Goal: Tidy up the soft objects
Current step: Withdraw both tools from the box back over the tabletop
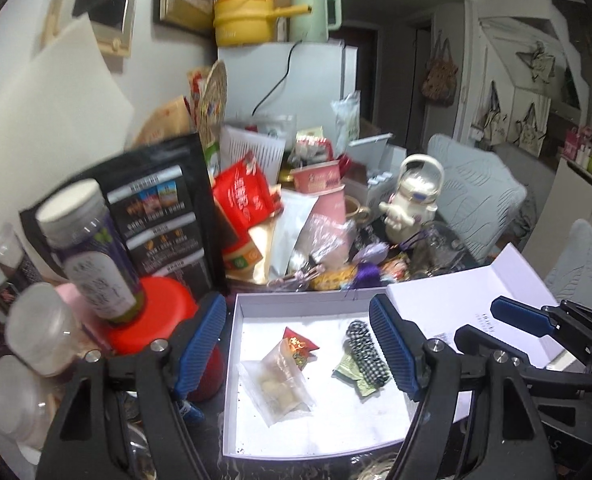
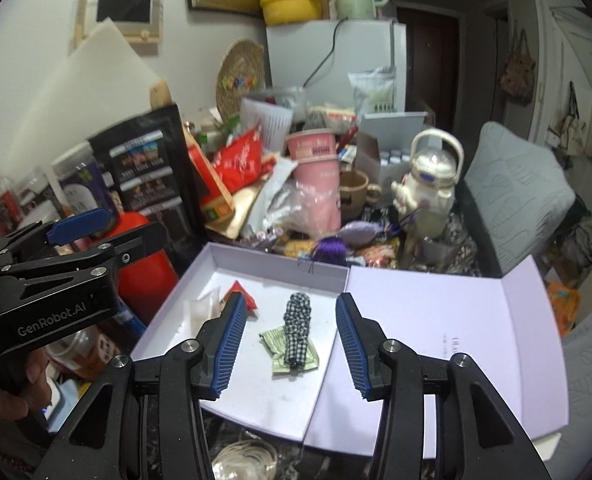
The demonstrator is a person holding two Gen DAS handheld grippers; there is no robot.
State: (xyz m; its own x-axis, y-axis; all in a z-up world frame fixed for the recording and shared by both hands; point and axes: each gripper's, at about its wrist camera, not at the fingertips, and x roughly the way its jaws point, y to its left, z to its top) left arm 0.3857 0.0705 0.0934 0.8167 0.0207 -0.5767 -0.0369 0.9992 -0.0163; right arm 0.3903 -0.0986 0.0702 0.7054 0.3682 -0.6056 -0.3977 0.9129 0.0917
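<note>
My left tool (image 1: 298, 346) and my right tool (image 2: 290, 342) both hang wide open with nothing in them, above the shallow white box (image 2: 280, 266). In the box a checkered cloth roll (image 2: 297, 320) lies across a green packet (image 2: 276, 338), with a clear pouch (image 1: 278, 378) and red sachet (image 1: 300, 342) beside them.

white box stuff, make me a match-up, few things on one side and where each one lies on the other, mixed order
Things:
1. checkered fabric roll
2. green packet
3. red packet
4. purple tassel

Places:
a. outside the white box, behind its far wall
b. under the checkered roll
c. in the box, beside the clear pouch
d. lying on the green packet

Pairs: 1-d, 2-b, 3-c, 4-a
</note>
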